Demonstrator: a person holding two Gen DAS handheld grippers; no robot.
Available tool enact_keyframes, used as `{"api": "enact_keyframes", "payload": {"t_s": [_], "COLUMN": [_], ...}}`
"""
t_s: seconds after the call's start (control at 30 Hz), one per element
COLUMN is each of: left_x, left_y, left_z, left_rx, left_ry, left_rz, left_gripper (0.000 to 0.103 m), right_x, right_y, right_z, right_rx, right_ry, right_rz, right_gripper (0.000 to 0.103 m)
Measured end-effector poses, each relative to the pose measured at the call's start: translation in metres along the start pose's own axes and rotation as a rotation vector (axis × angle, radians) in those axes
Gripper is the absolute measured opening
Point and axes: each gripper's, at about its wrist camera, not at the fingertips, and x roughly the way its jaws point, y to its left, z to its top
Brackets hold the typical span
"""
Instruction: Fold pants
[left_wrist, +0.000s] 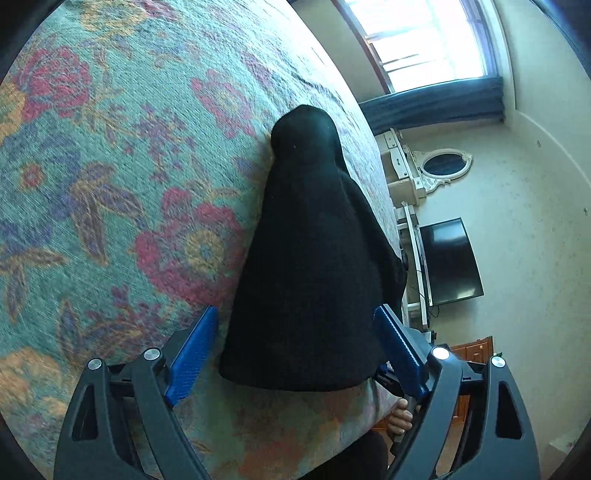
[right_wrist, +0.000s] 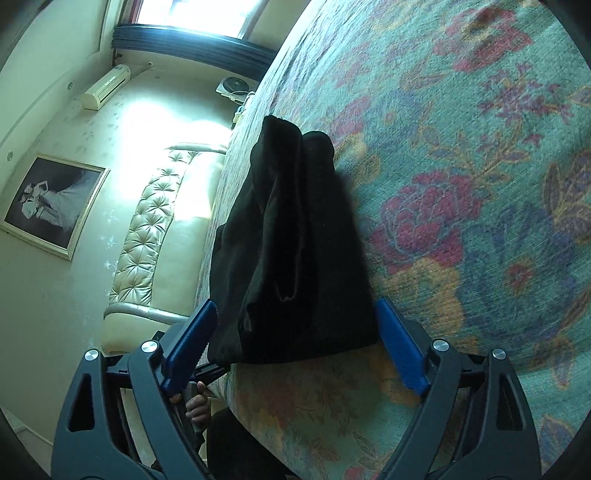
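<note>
Black pants lie folded in a thick stack near the edge of a bed with a floral cover. My left gripper is open, its blue fingers on either side of the stack's near end, not closed on it. In the right wrist view the pants show several folded layers and edges. My right gripper is open too, straddling the near end of the stack on the cover.
The bed edge runs beside the pants. Beyond it are a television, a mirror, a window, a tufted headboard, a framed picture and an air conditioner.
</note>
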Motion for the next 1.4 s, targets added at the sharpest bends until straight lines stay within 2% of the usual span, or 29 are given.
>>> {"api": "enact_keyframes", "payload": {"t_s": [0.23,0.37,0.47,0.53,0.63,0.73,0.8,0.87,0.97,1.1,1.23,1.4], "left_x": [0.011,0.008,0.003,0.002,0.008,0.011,0.010,0.010,0.012,0.018,0.023,0.024], "left_y": [-0.009,-0.010,-0.002,0.001,0.002,-0.001,-0.003,-0.005,-0.015,-0.025,-0.023,-0.010], "left_z": [-0.006,-0.009,-0.007,-0.005,-0.005,-0.005,-0.005,-0.010,-0.017,-0.025,-0.016,-0.005], "left_rx": [-0.003,-0.016,-0.060,-0.081,-0.066,-0.044,-0.030,-0.008,0.061,0.125,0.056,-0.121], "left_ry": [-0.047,-0.052,-0.047,-0.042,-0.019,-0.018,-0.006,0.007,0.016,0.043,0.057,0.037], "left_rz": [0.052,0.025,-0.033,-0.033,0.041,0.047,0.051,0.044,0.088,0.128,0.122,0.089], "left_gripper": [0.085,0.084,0.084,0.076,0.062,0.062,0.065,0.072,0.077,0.088,0.090,0.090], "right_x": [0.016,0.019,0.018,0.018,0.019,0.019,0.018,0.017,0.015,0.014,0.015,0.016], "right_y": [0.014,0.012,0.009,0.008,0.007,0.007,0.005,0.003,0.001,0.000,0.003,0.002], "right_z": [-0.007,-0.012,-0.013,-0.014,-0.015,-0.016,-0.016,-0.014,-0.013,-0.013,-0.013,-0.014], "right_rx": [-0.028,-0.017,-0.011,-0.010,-0.006,0.003,0.006,0.008,0.015,0.019,0.021,0.020], "right_ry": [0.006,0.017,0.016,0.015,0.013,0.010,0.011,0.011,0.011,0.009,0.007,0.003], "right_rz": [-0.081,-0.106,-0.107,-0.114,-0.112,-0.106,-0.104,-0.103,-0.100,-0.100,-0.101,-0.099], "right_gripper": [0.087,0.068,0.062,0.059,0.056,0.056,0.057,0.057,0.058,0.059,0.059,0.059]}}
